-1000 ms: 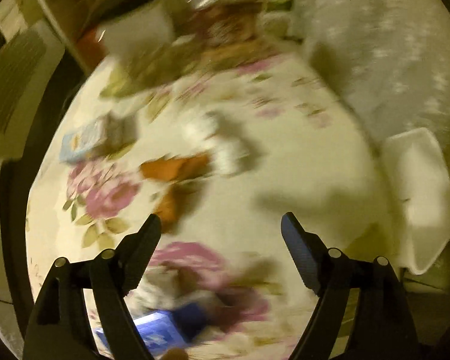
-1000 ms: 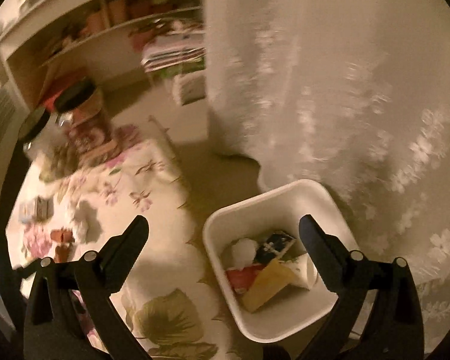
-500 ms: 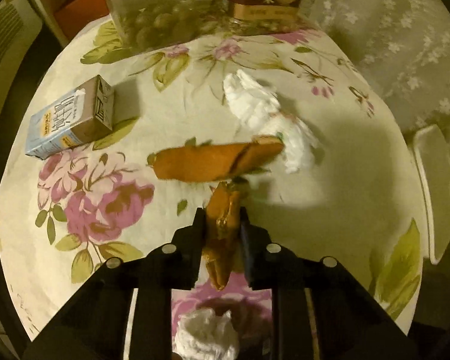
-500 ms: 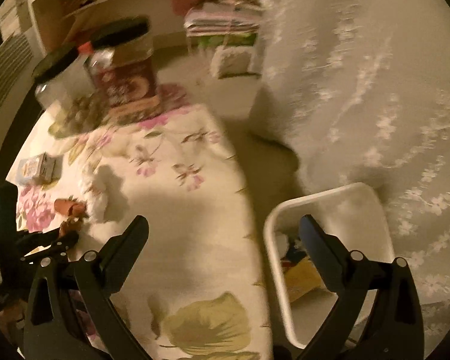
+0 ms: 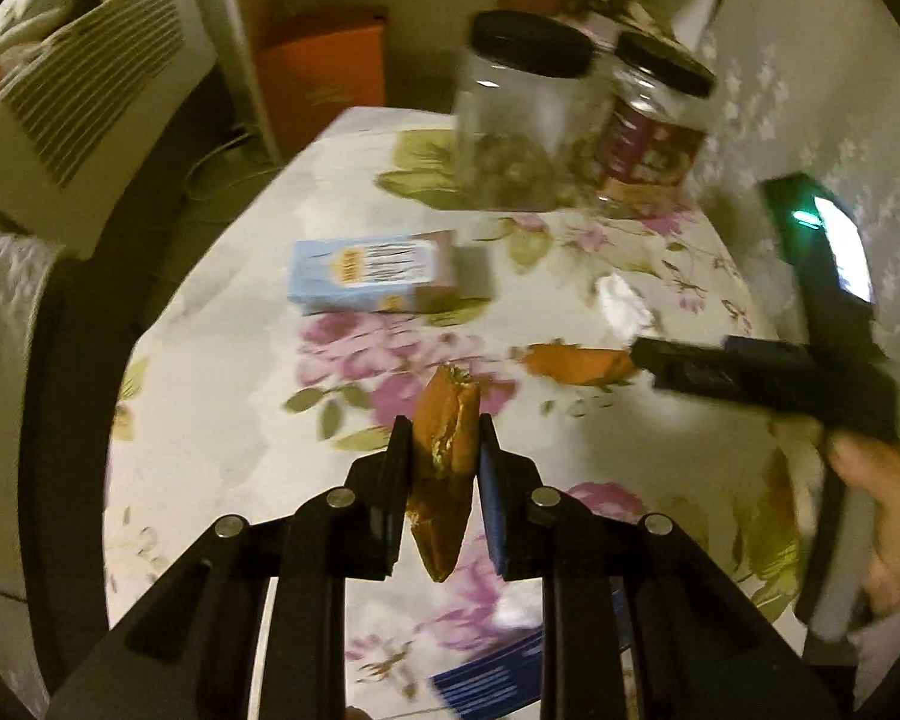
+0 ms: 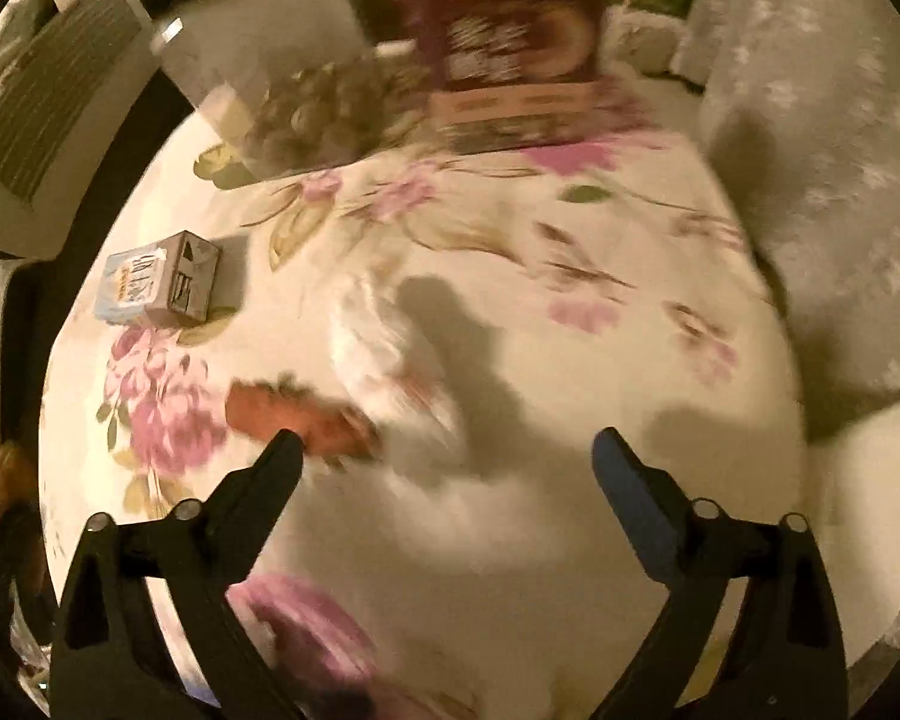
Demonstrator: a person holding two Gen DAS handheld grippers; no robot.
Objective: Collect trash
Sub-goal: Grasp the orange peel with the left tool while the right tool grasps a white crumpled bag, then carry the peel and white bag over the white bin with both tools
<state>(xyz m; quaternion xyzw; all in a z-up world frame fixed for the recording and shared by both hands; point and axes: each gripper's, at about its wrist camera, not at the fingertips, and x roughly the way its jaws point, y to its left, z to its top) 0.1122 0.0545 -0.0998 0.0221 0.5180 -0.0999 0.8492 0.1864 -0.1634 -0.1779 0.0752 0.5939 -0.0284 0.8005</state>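
My left gripper (image 5: 444, 450) is shut on a crumpled orange-brown wrapper (image 5: 447, 420) and holds it above the flowered tablecloth (image 5: 222, 420). A second orange wrapper (image 5: 576, 363) and a white tissue wad (image 5: 621, 300) lie on the cloth to the right. A black finger (image 5: 690, 369) of the right gripper reaches over that wrapper. In the right wrist view my right gripper (image 6: 447, 450) hangs low over the cloth with its jaws closing and nothing between them. The orange wrapper (image 6: 294, 420) lies at its left fingertip, the blurred tissue (image 6: 384, 348) just beyond.
A blue-and-brown drink carton (image 5: 378, 270) lies on its side at mid-table. Two black-lidded jars (image 5: 522, 114) stand at the far edge. The white bin (image 6: 888, 450) shows at the right off the table. A blue packet (image 5: 486, 684) and another tissue (image 5: 522, 606) lie near me. A hand (image 5: 888, 516) holds the right gripper.
My left gripper shut on the orange-brown wrapper and lifted it off the cloth. My right gripper swung from above the white bin to low over the table by the tissue.
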